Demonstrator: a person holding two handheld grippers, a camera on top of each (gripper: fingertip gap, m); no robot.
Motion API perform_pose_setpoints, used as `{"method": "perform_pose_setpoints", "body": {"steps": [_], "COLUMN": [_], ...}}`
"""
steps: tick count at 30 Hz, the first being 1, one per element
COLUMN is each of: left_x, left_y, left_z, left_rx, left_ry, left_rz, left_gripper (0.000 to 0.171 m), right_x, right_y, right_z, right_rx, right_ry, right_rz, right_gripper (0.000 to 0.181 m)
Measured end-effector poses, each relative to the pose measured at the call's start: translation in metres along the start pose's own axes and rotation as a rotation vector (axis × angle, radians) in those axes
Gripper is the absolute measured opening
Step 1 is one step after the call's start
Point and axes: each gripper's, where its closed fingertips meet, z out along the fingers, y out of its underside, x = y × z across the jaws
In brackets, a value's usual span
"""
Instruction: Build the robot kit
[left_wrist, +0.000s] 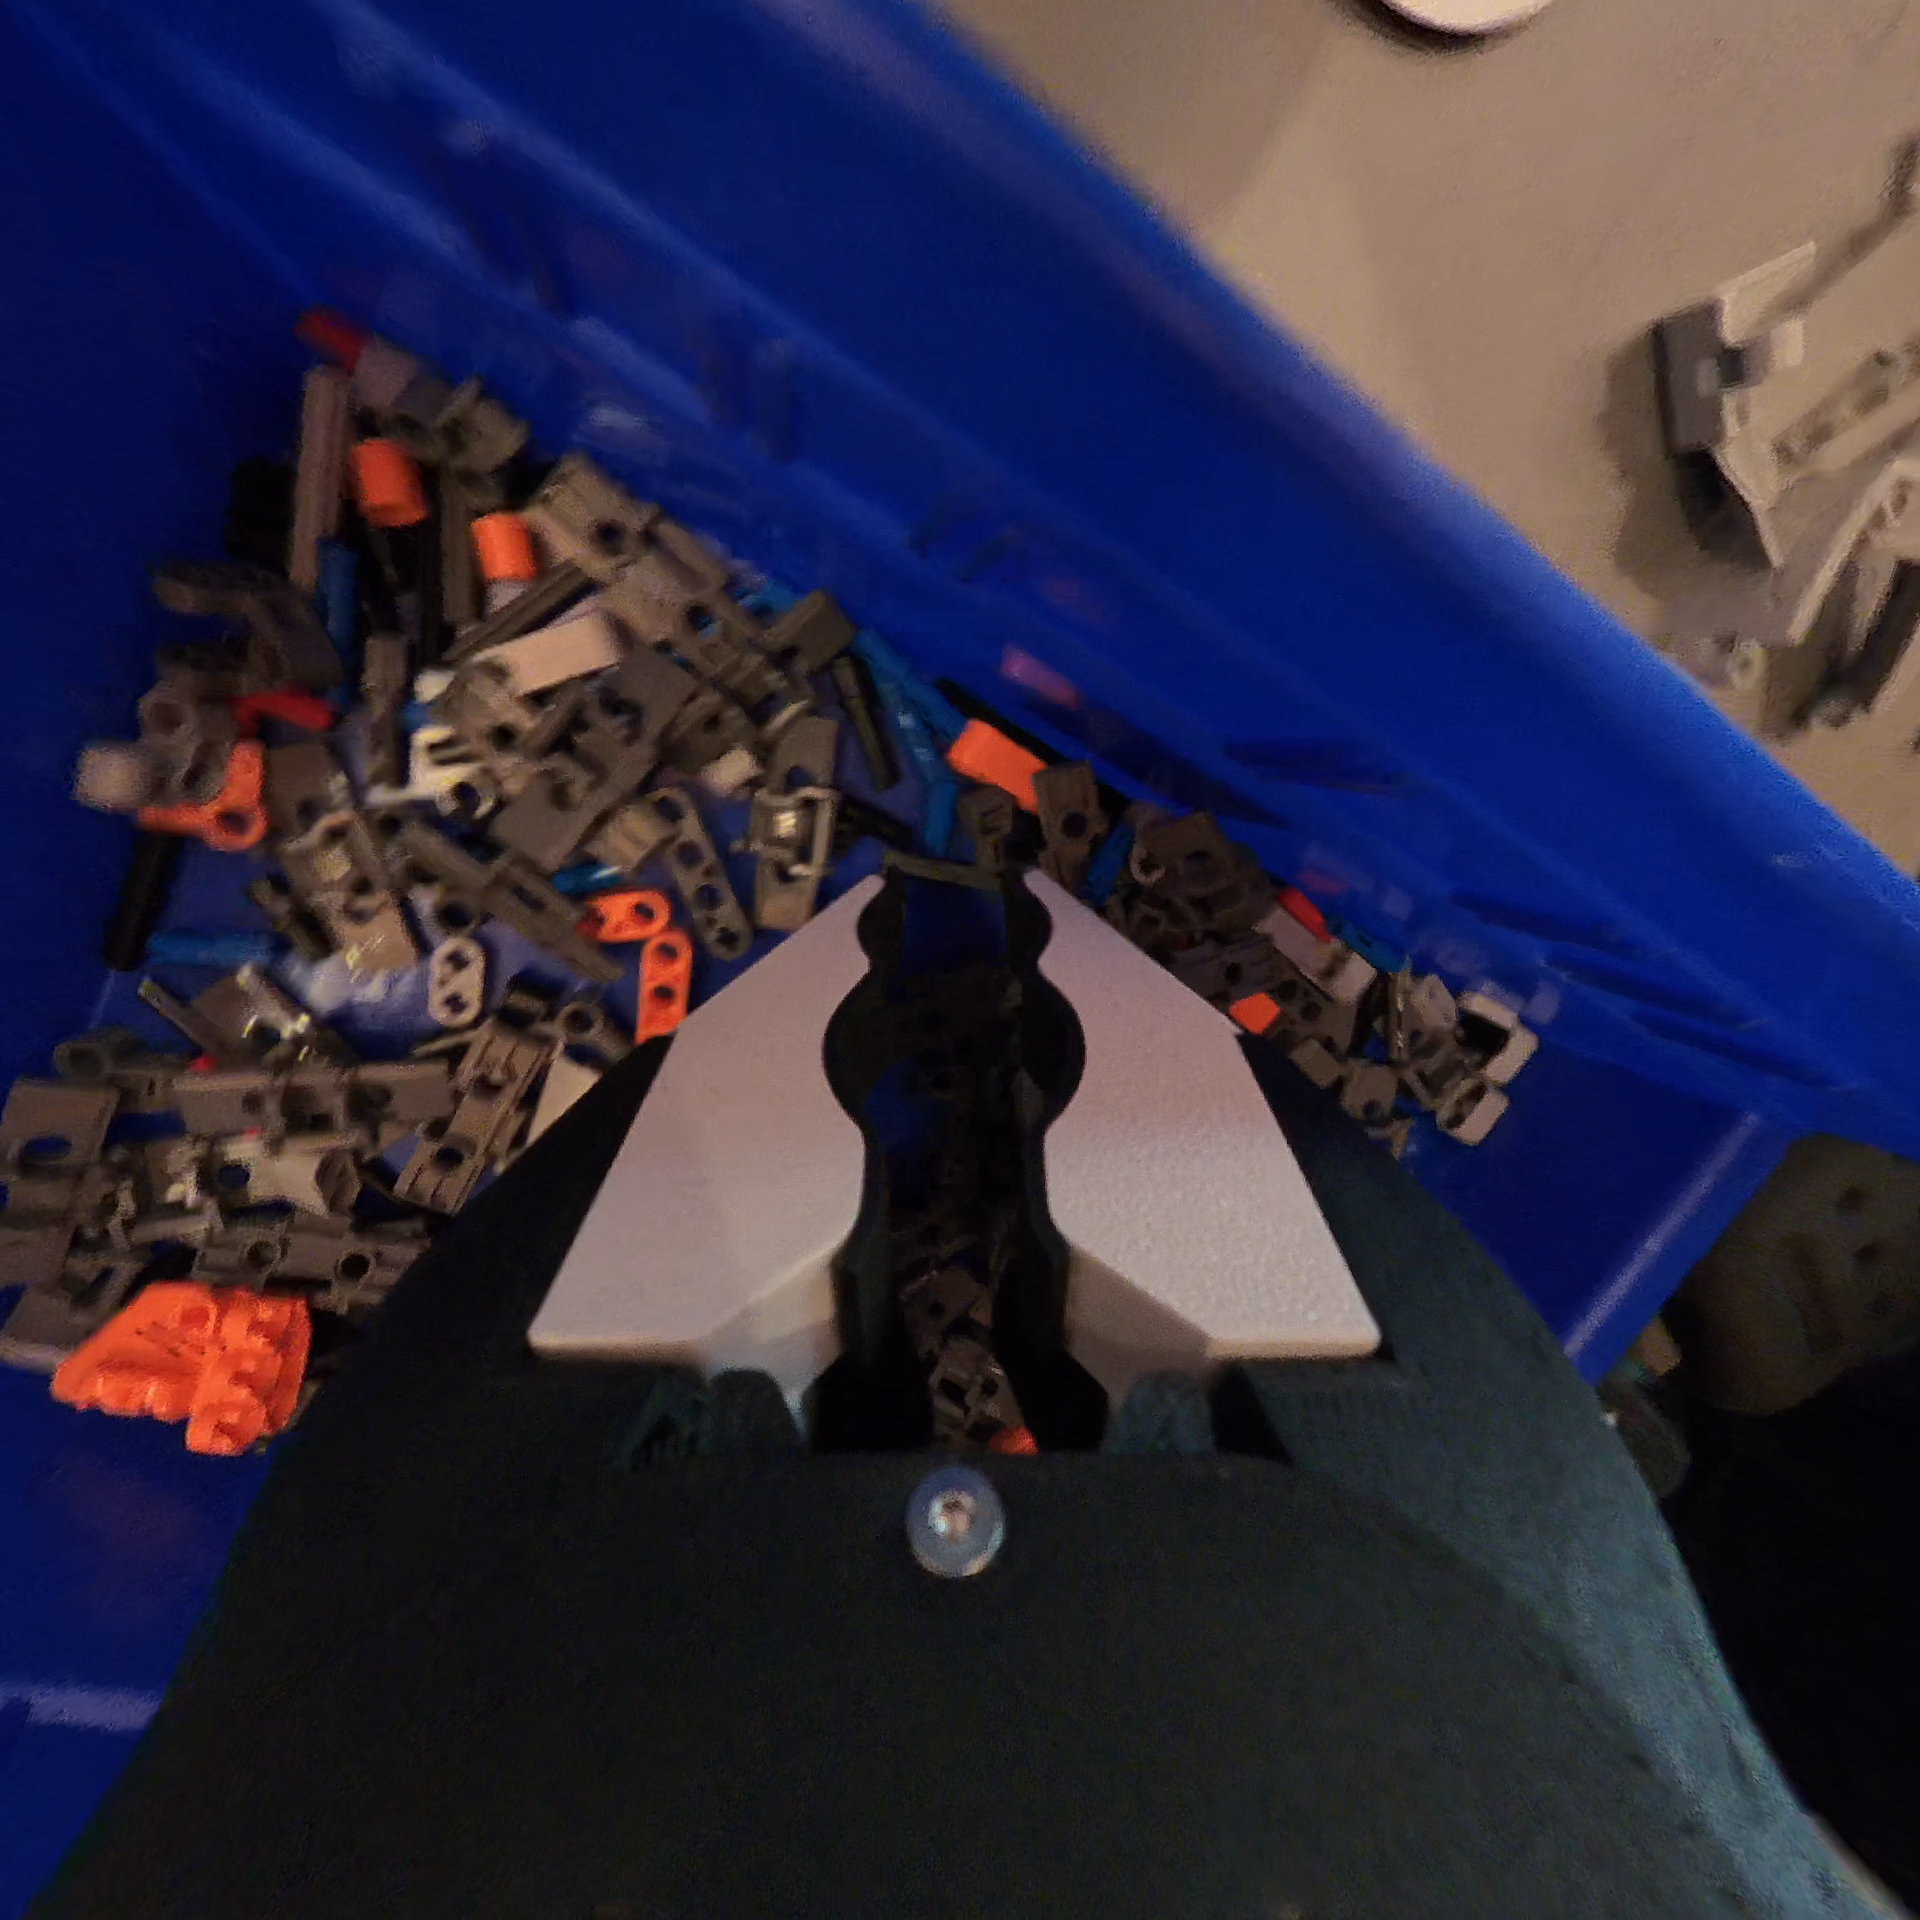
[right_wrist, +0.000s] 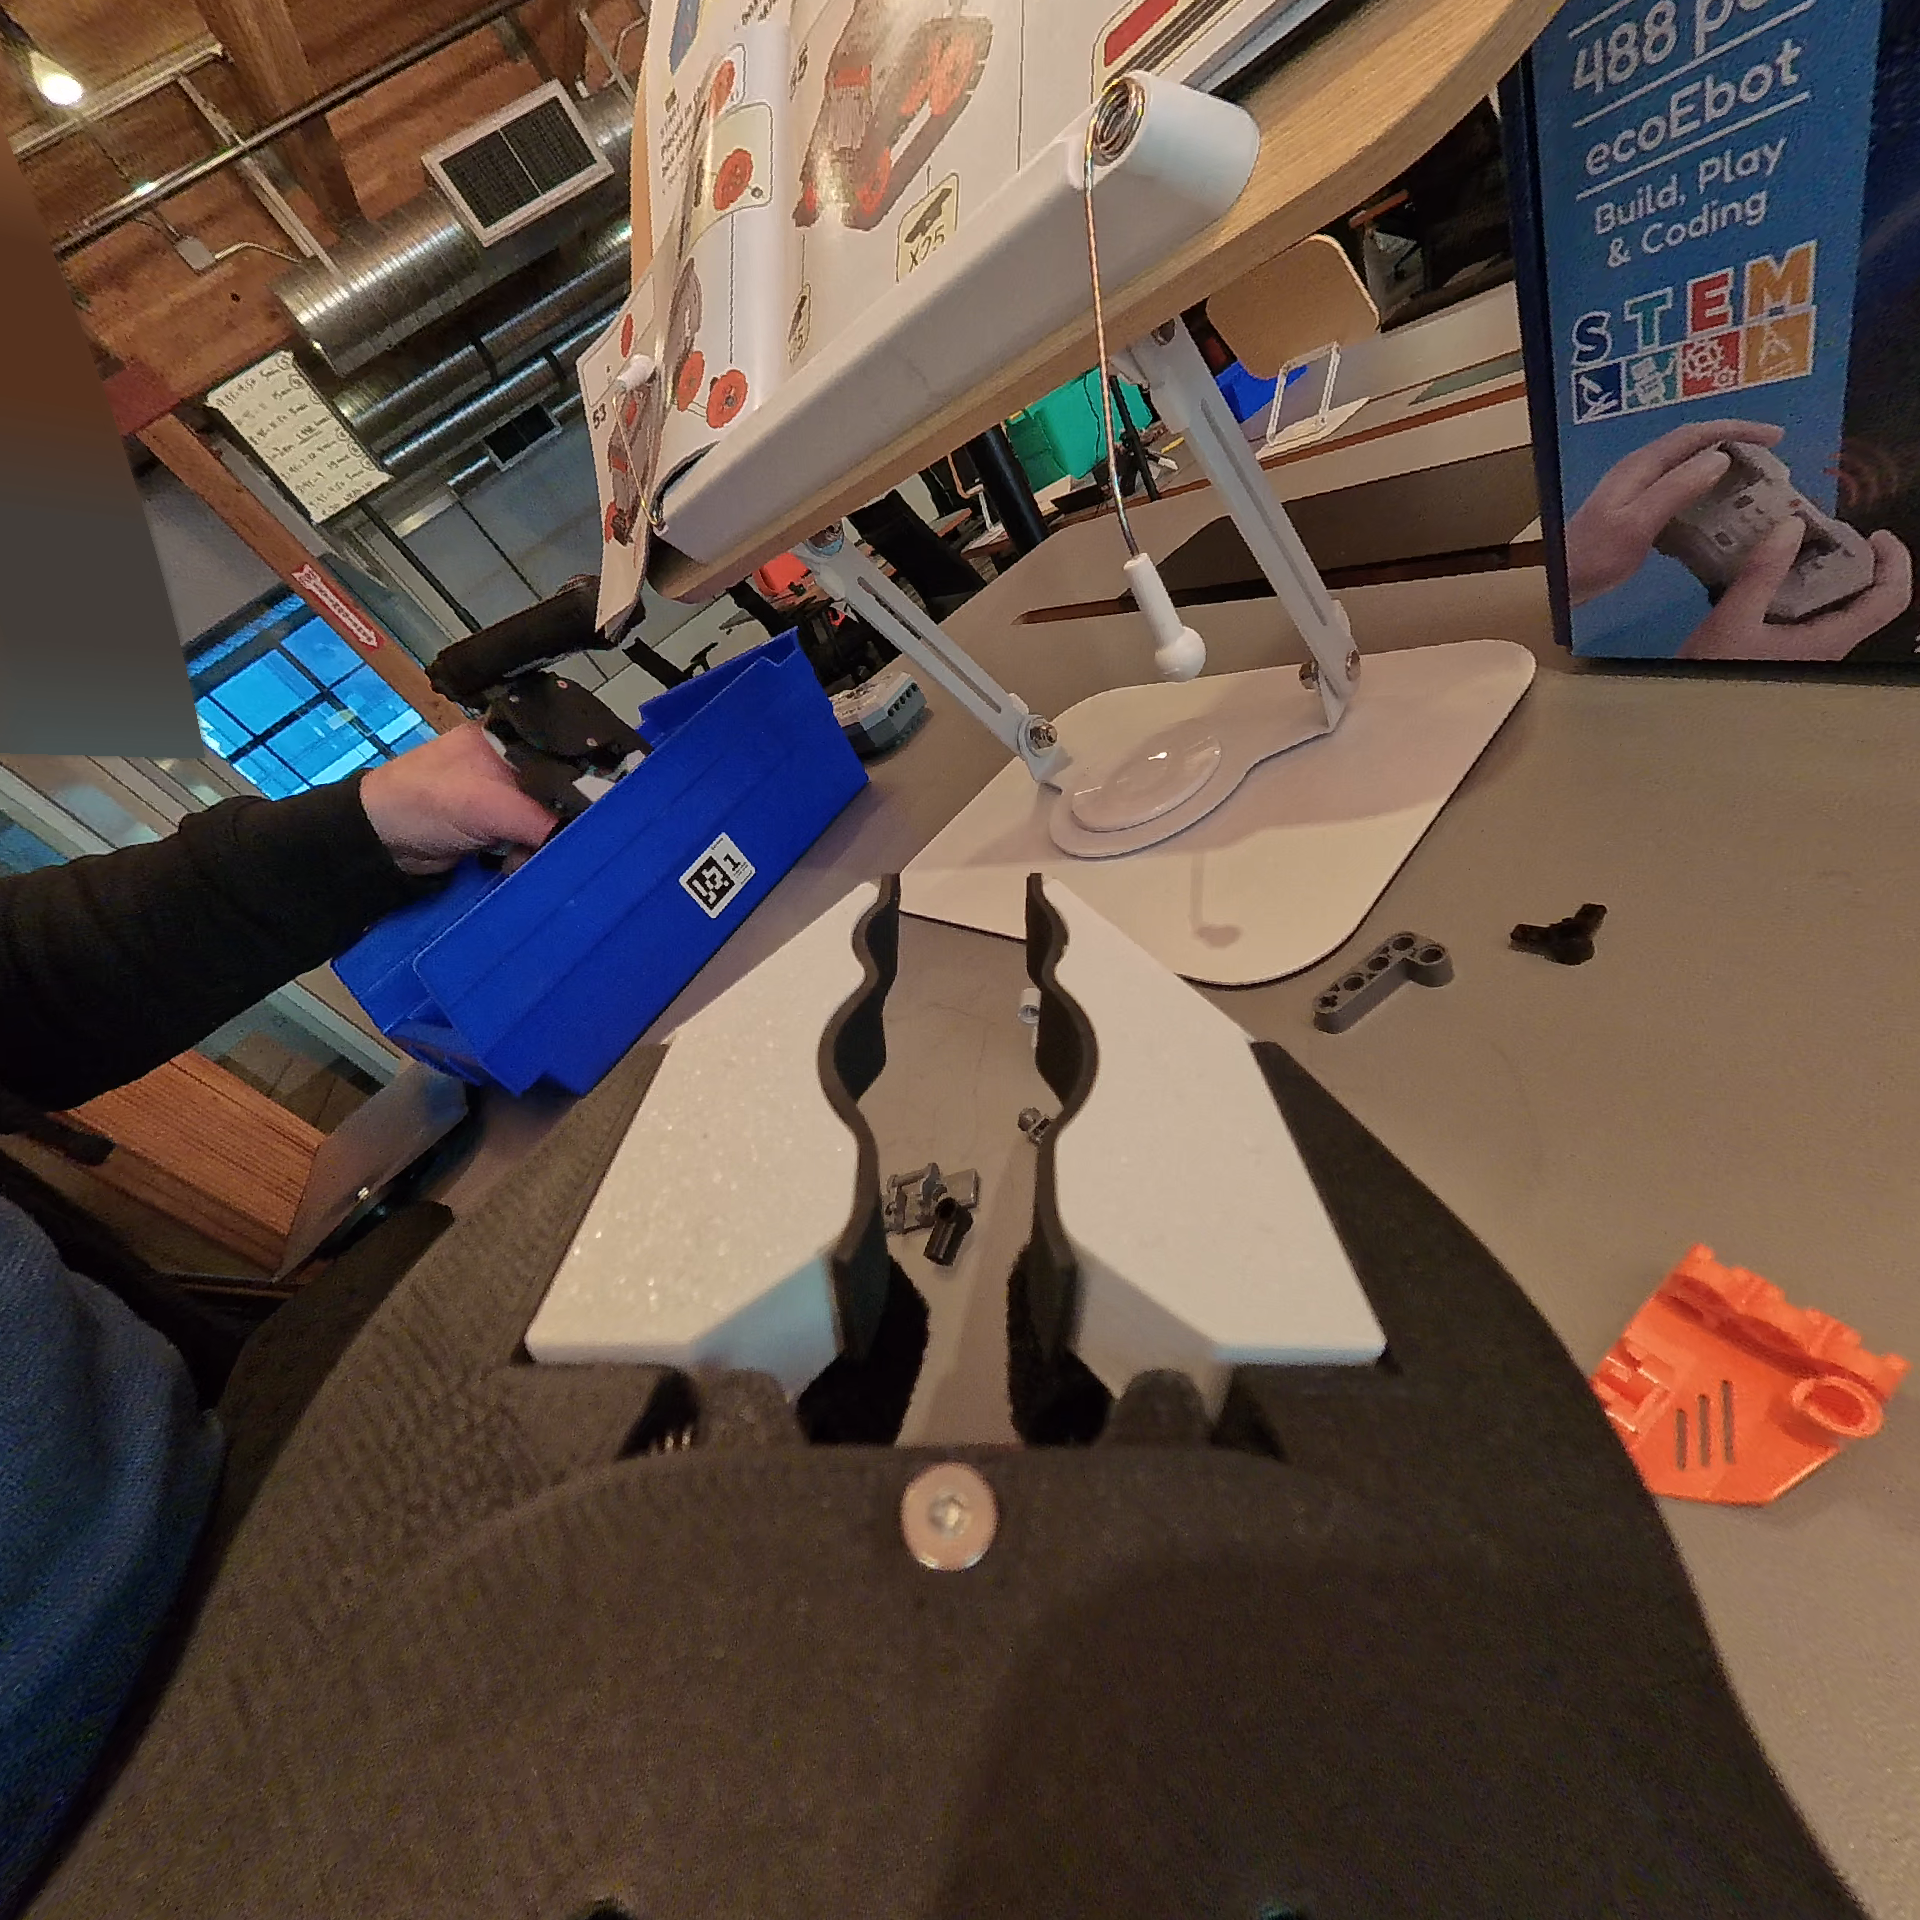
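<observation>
Left wrist view: your left gripper (left_wrist: 951, 883) sits inside the blue bin (left_wrist: 1039, 436), its fingertips pinching a thin dark piece (left_wrist: 940, 868) lying crosswise between them, with the loose building pieces (left_wrist: 468, 779) heaped just ahead and left. Your right gripper (right_wrist: 961, 904) hovers spread over the table (right_wrist: 1662, 1091), small grey parts (right_wrist: 932, 1205) lying between its fingers.

Left claw (left_wrist: 948, 883) reaching into a blue bin (left_wrist: 935, 436), its fingers (left_wrist: 779, 1091) slightly apart over a heap of small parts (left_wrist: 499, 790) — mostly dark grey, some orange and blue. A thin dark piece (left_wrist: 940, 868) spans the tips; whether it is gripped cannot be told. Beyond the rim — grey bench (left_wrist: 1455, 208) bearing a blurred grey assembly (left_wrist: 1787, 488).
</observation>
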Motion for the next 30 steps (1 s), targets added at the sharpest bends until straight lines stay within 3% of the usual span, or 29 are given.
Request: {"method": "perform_pose_setpoints", "body": {"steps": [1, 5, 11, 16, 22, 30], "left_x": [0.003, 0.003, -0.011, 0.005, 0.004, -0.003], "left_y": [-0.001, 0.0, 0.021, -0.002, 0.003, 0.005], "left_z": [0.001, 0.0, -0.005, -0.012, -0.001, 0.001], "left_rx": [0.002, -0.007, -0.132, 0.034, -0.003, -0.007], "left_ry": [-0.007, -0.034, -0.123, 0.004, -0.038, -0.144], "left_rz": [0.06, 0.106, 0.193, 0.036, -0.033, 0.017], "left_gripper": [0.019, 0.01, 0.0, 0.018, 0.037, 0.007], "right_x": [0.0, 0.0, 0.0, 0.0, 0.0, 0.0], "right_y": [0.0, 0.0, -0.001, 0.0, -0.001, -0.001], "right_z": [0.0, 0.0, -0.001, 0.0, 0.0, -0.001], "right_rx": [0.0, 0.002, 0.005, 0.003, 0.005, 0.008], "right_ry": [0.0, -0.001, -0.003, -0.002, -0.002, -0.003], "right_rz": [0.0, 0.0, 0.001, 0.0, 0.0, 0.0], "right_gripper": [0.022, 0.022, 0.022, 0.022, 0.022, 0.022]}}
